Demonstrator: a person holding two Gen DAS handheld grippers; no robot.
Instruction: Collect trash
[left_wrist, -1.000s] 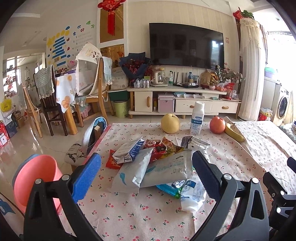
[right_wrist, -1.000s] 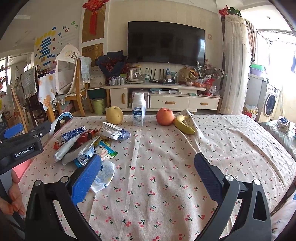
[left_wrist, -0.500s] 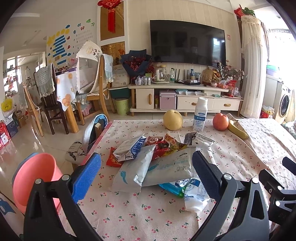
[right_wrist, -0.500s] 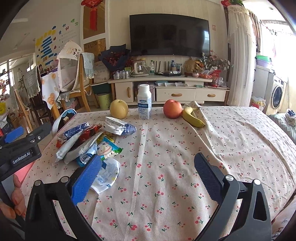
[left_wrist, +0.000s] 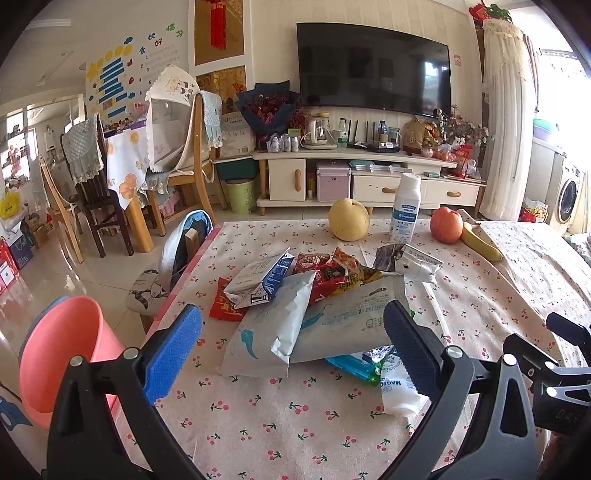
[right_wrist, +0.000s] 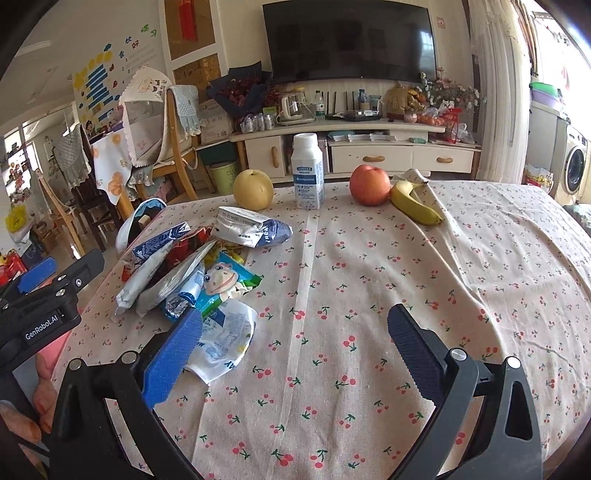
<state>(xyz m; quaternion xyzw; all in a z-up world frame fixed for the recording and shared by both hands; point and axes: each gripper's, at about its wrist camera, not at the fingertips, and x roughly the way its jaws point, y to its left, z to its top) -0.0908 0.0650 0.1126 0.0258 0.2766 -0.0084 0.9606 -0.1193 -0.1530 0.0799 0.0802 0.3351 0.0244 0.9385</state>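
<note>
A pile of empty wrappers and cartons (left_wrist: 306, 306) lies on the cherry-print tablecloth (left_wrist: 295, 417); it also shows in the right wrist view (right_wrist: 192, 269). A white crumpled pouch (right_wrist: 225, 339) lies at the pile's near edge. My left gripper (left_wrist: 291, 350) is open and empty, just short of the large white bags. My right gripper (right_wrist: 291, 350) is open and empty over the cloth, its left finger beside the white pouch. A pink bin (left_wrist: 62, 354) stands on the floor left of the table.
A yellow pear (right_wrist: 253, 189), a white bottle (right_wrist: 307, 171), a red apple (right_wrist: 369, 184) and a banana (right_wrist: 413, 206) stand along the table's far edge. A chair back (left_wrist: 184, 247) sits at the table's left side. The left gripper body (right_wrist: 44, 306) shows at the left.
Both grippers have moved forward and a little lower toward the trash pile, which looks larger and nearer. Both stay open.
</note>
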